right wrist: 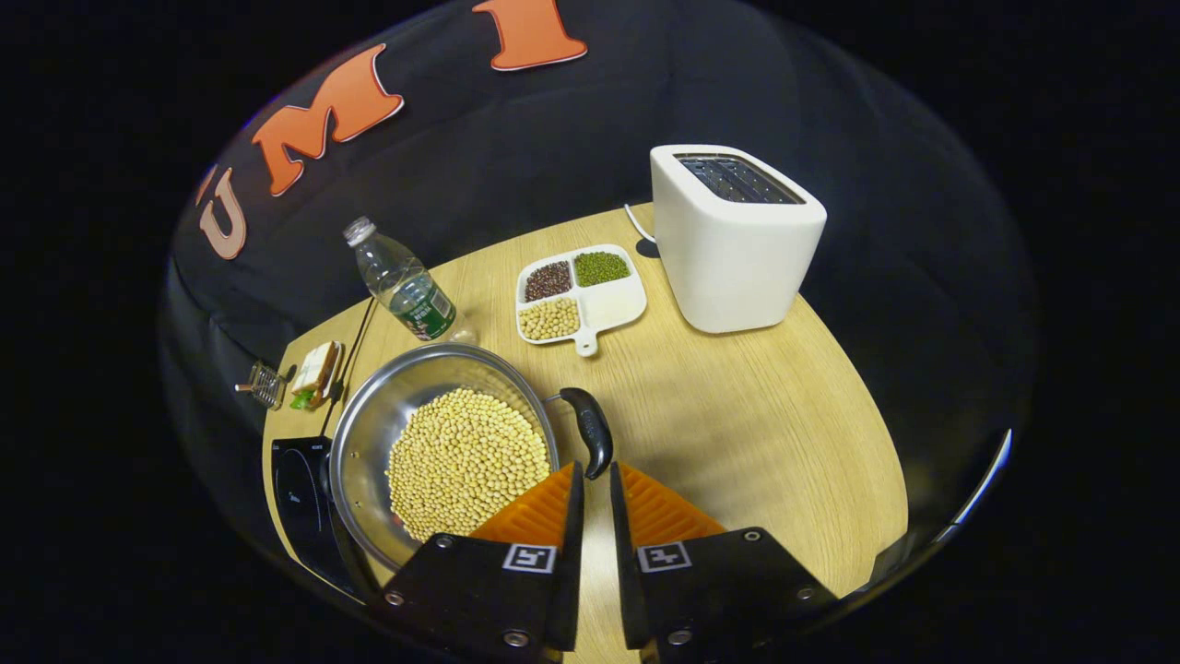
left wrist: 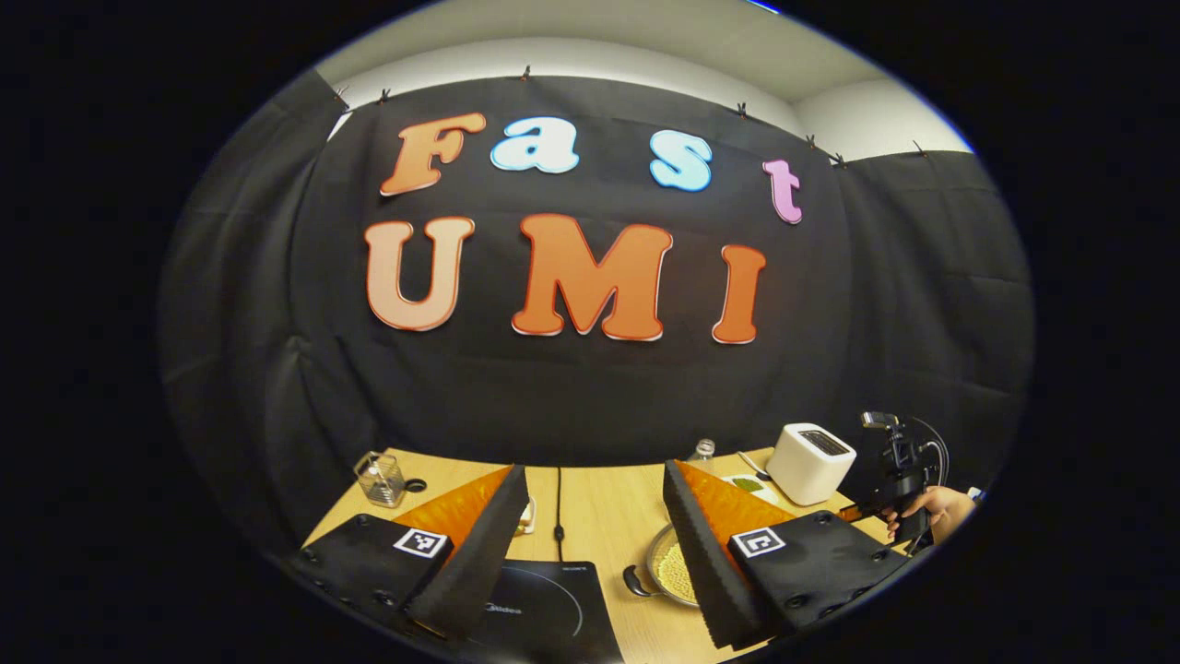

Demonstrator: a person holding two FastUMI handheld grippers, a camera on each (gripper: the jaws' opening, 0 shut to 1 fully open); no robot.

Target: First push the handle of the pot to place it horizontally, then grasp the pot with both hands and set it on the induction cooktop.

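Two claws up, pot not yet gripped, handle push pending.
Table (right wrist: 756, 415) fills mid frame; pot (right wrist: 369, 433) of beans lower left in right gripper view, induction cooktop (right wrist: 295, 498) touching its far-left side. Handle (right wrist: 590, 429) sits just above my right gripper (right wrist: 591, 484), fingers nearly closed, holding nothing. My left gripper (left wrist: 590, 516) is wide open, empty, lower centre. Risk: tips slide off the rounded handle, or too hard a shove turns the pot and spills beans.
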